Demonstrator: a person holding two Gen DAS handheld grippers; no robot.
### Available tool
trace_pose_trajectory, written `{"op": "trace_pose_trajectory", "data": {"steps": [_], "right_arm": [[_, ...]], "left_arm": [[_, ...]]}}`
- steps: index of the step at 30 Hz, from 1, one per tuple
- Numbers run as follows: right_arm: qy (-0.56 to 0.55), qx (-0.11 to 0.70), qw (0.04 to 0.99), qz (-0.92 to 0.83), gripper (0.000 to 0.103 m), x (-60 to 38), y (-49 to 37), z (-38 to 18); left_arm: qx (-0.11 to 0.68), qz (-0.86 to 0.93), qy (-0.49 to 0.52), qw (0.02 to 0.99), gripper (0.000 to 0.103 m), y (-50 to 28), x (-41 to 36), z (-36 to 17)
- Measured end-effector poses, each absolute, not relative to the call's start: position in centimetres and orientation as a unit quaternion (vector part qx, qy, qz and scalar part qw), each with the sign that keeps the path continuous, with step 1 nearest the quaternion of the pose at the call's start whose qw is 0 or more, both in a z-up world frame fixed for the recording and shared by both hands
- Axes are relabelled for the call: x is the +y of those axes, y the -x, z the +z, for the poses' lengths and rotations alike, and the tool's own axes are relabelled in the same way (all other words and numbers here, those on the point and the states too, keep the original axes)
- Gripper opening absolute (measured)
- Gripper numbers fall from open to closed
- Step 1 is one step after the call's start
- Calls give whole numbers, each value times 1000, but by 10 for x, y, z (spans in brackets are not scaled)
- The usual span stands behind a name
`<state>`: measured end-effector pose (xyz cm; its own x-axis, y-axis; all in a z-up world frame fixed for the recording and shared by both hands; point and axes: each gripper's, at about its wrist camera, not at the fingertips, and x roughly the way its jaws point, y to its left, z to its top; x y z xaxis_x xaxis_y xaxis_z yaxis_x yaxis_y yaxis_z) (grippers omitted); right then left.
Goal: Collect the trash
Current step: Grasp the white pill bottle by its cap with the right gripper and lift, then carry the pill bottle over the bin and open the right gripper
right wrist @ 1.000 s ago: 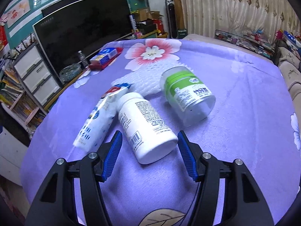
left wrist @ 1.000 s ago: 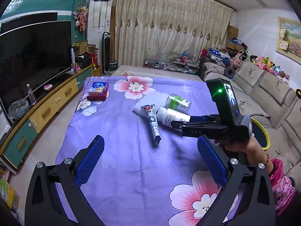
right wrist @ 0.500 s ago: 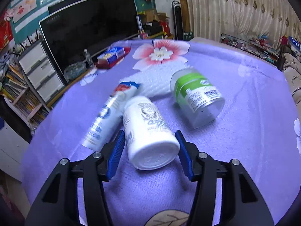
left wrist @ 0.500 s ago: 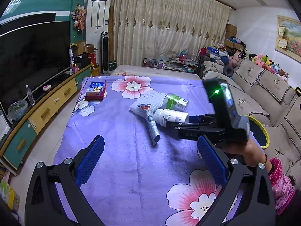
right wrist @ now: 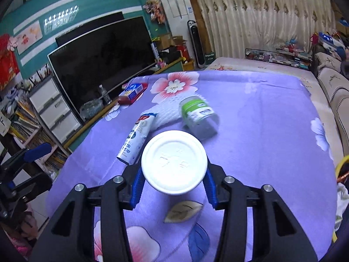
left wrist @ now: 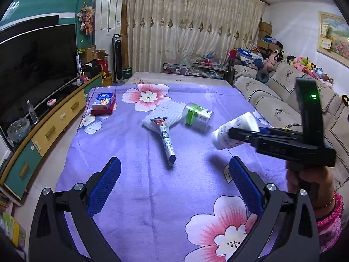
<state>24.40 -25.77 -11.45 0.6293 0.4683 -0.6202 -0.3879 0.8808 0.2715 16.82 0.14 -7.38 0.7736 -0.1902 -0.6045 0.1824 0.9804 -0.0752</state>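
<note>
A white bottle (right wrist: pixel 174 162) hangs above the purple floral cloth (left wrist: pixel 130 152). My right gripper (right wrist: pixel 173 174) is shut on it, its jaws still closing and the blue pads pressing both sides. In the left wrist view the white bottle (left wrist: pixel 231 131) hangs in the right gripper (left wrist: pixel 237 131) over the table's right side. On the cloth lie a toothpaste tube (left wrist: pixel 165 135), a green-labelled jar (left wrist: pixel 198 115) on its side and a white foam net (left wrist: pixel 168 111). My left gripper (left wrist: pixel 174 187) stands open over the near cloth with nothing between its fingers.
A blue tissue box (left wrist: pixel 103 102) on a red box lies at the table's far left corner. A sofa (left wrist: pixel 272 100) runs along the right, a TV cabinet (left wrist: pixel 43 131) along the left. A yellow-rimmed bin (right wrist: pixel 339 166) shows at the table's right edge.
My right gripper closed on the white bottle and lifted it off the cloth, away from the tube and jar. The left gripper drifted slightly and stayed open.
</note>
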Motion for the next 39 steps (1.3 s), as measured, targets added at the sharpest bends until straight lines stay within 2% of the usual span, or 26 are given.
{"op": "trace_pose_trajectory", "data": {"steps": [9,18,26,30,32,39], "right_arm": [[-98,343,915,190,45,-323,-222,-111],[-132,318,938,40,45,-436,-202,-108],[-159,348,916,-123,45,-544,-201,-144],[-168,367,902,-154,45,-573,-212,-166],[-177,369,895,-179,50,-585,-216,-174],[-186,359,896,-186,51,-584,-212,-176]], "left_arm": [[337,-116,-15,934,98,-183,-30,-81],[353,-132,-22,926,98,-203,-54,-95],[366,-128,-25,921,98,-219,-58,-107],[374,-122,-22,919,98,-228,-57,-112],[376,-120,-22,919,98,-230,-56,-113],[384,-110,-24,917,98,-242,-52,-118]]}}
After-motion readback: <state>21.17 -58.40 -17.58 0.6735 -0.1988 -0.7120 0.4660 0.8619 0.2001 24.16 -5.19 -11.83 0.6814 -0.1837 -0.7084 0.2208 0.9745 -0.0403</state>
